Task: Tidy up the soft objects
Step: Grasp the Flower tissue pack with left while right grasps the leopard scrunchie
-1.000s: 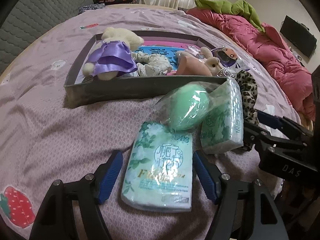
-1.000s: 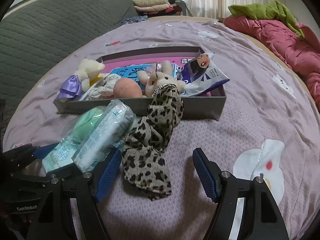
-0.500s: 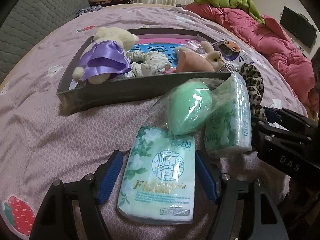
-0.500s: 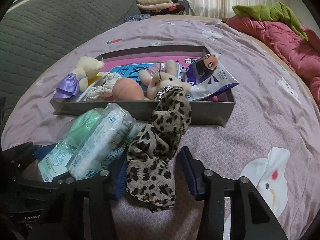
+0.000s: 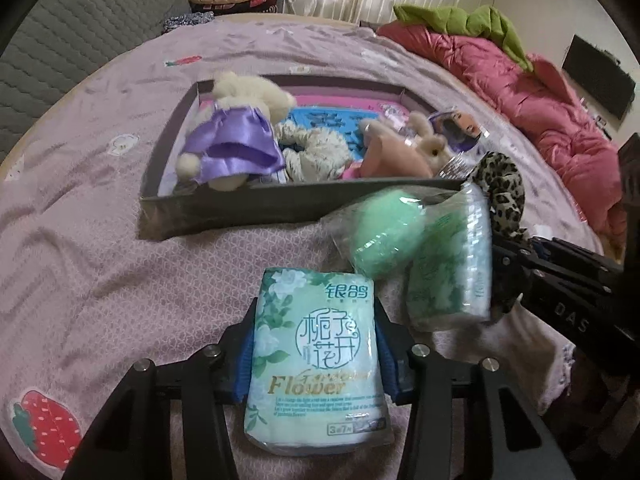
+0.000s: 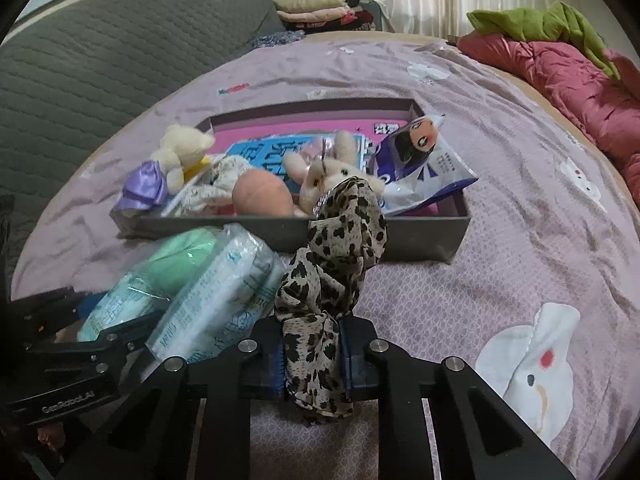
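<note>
My left gripper [image 5: 316, 354] is shut on a green "Flower" tissue pack [image 5: 316, 364] that rests on the purple bedspread. My right gripper [image 6: 312, 354] is shut on a leopard-print cloth [image 6: 332, 264], which stands up against the front wall of the grey tray [image 6: 420, 236]. A second tissue pack [image 5: 452, 264] and a green sponge in a clear bag [image 5: 384, 232] lie between the two grippers. The tray [image 5: 256, 208] holds a bear in a purple dress [image 5: 236, 140], a bunny [image 6: 336, 172], a peach ball [image 6: 260, 196] and a snack bag [image 6: 420, 160].
A red quilt with a green cloth [image 5: 540, 92] lies on the right side of the bed. A grey quilted sofa [image 6: 100, 52] stands at the left. Folded clothes [image 6: 312, 6] are stacked at the back.
Both grippers have closed: the left on the tissue pack, the right on the leopard cloth. Both moved slightly forward toward the tray.
</note>
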`<state>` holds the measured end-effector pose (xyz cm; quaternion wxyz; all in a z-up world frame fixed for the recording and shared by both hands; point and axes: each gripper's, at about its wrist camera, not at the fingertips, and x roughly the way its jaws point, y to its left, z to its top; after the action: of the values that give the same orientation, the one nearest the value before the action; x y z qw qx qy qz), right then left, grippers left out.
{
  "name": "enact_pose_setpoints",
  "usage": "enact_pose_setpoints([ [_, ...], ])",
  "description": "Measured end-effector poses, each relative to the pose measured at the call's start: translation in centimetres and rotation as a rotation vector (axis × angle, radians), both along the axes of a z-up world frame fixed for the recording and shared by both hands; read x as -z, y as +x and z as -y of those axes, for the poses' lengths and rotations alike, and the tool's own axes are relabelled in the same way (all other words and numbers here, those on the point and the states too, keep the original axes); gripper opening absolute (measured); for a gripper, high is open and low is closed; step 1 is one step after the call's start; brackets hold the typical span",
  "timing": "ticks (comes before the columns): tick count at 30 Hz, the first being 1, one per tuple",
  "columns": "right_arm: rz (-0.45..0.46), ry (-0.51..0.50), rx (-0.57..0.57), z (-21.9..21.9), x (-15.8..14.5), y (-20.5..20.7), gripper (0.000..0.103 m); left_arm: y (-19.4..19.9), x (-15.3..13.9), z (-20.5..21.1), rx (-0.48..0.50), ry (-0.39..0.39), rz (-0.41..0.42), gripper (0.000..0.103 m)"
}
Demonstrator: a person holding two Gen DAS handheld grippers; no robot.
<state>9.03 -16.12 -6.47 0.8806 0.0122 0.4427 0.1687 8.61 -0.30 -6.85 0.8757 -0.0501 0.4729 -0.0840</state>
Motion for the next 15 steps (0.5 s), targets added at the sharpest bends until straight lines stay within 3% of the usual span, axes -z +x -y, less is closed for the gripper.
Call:
enact_pose_setpoints([
  [15, 0.082, -0.018, 0.066, 2.0, -2.8, -1.4, 0.02, -1.1, -2.3, -4.4, -0.109, -0.013, 0.071, 0.049],
])
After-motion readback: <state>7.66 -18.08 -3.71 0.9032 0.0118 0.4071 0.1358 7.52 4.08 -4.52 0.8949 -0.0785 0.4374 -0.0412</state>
